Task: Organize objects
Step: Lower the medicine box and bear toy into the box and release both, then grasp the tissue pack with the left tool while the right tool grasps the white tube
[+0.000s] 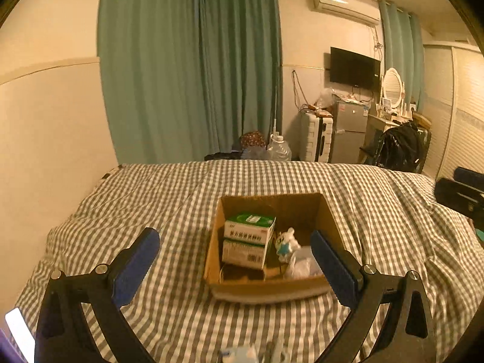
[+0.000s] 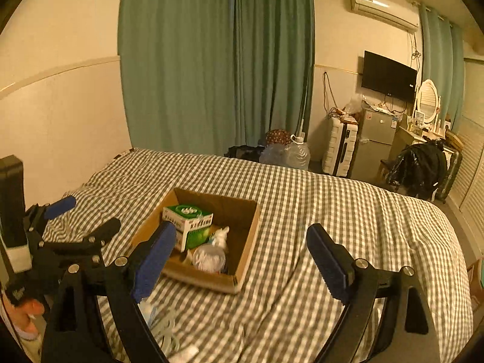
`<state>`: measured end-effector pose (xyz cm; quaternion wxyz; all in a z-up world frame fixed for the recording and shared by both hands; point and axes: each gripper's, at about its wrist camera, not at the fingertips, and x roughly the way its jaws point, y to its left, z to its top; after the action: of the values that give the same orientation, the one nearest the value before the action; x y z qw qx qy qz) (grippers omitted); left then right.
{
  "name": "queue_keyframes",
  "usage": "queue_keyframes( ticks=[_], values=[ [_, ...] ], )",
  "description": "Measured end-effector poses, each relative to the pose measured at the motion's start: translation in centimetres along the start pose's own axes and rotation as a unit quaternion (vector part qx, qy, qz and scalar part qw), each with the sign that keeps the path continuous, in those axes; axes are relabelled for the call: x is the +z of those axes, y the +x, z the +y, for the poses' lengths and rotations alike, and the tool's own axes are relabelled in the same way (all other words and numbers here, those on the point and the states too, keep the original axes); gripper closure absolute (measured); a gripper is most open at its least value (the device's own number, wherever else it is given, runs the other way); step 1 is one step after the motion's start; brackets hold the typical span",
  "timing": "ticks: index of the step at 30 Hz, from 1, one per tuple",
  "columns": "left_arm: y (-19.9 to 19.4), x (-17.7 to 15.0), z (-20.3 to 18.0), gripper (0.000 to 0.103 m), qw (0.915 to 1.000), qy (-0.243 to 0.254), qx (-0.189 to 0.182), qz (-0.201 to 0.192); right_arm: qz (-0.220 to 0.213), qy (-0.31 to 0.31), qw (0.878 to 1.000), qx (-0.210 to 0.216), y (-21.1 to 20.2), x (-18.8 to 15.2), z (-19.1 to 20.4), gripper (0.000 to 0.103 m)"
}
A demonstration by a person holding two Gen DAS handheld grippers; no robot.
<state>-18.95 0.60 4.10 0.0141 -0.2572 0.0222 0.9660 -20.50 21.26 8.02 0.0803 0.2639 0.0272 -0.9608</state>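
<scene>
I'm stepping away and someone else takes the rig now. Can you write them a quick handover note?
Left claw: open, empty, above the bed, facing the box.
Right claw: open, empty, to the right of the box.
In the box: two stacked green cartons, a small white toy, a clear bag.
Left: small white items lie loose on the bed near the claws, too blurred to identify.

The left gripper (image 1: 234, 242) hangs with its two blue-padded fingers (image 1: 136, 267) spread wide, nothing held between them. The right gripper (image 2: 242, 248) is likewise wide open and empty, its fingers (image 2: 329, 264) pointing forward. Seen from the right wrist, the left gripper sits at far left, a person's hand (image 2: 28, 307) just visible below it at the frame edge.
</scene>
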Motion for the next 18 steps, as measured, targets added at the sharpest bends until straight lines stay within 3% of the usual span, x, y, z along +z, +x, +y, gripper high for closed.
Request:
queue_keyframes(
  ticks=[7,15,18],
  values=[
    [-2.7,-3.9,1.3,0.0,0.9997,-0.014,0.01,0.018,0.022,-0.01,1.0,0.002,-2.1,-4.9,1.7,0.015],
    [-1.3,-10.7,1.5,0.0,0.9972,0.008,0.054,0.052,0.086,-0.003,0.996,0.009,1.4,-11.3,3.8,0.015],
    [0.5,-13.5,1.0,0.0,0.9958,0.013,0.05,0.076,0.114,-0.008,0.993,0.008,3.4,-13.9,4.6,0.015]
  ],
)
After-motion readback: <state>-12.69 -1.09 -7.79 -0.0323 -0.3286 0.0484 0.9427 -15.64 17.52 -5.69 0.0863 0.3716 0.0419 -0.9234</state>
